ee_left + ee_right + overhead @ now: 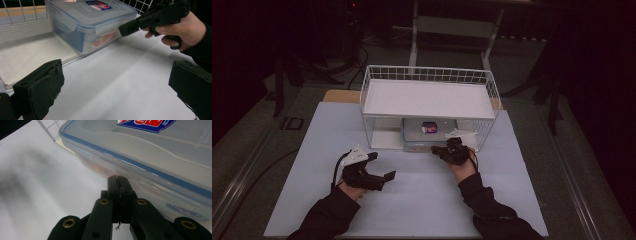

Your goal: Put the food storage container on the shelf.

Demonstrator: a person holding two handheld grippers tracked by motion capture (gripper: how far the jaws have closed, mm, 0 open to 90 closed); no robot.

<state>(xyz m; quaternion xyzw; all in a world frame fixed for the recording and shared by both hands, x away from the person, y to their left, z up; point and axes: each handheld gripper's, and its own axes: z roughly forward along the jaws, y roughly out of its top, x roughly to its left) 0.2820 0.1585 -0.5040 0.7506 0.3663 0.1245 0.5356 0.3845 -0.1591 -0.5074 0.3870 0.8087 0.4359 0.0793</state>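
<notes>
The left gripper (379, 167) is held wide open, low over the white table (412, 200), with nothing in it. Farther on, the right gripper (119, 185) is pressed closed against the side latch of the plastic box (87, 22). The box is sat under the wire shelf (427, 97), lid on. It is judged the box is not yet opened or pulled out.

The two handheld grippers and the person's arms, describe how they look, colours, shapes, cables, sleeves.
Both grippers are black. The left gripper has a grey three-cornered plate on top, a thin dark cable trailing by the wrist, and blocky, rough foam-like pads. The right gripper has black link arms with brass-coloured rivets. Both forearms wear dark long sleeves.
</notes>
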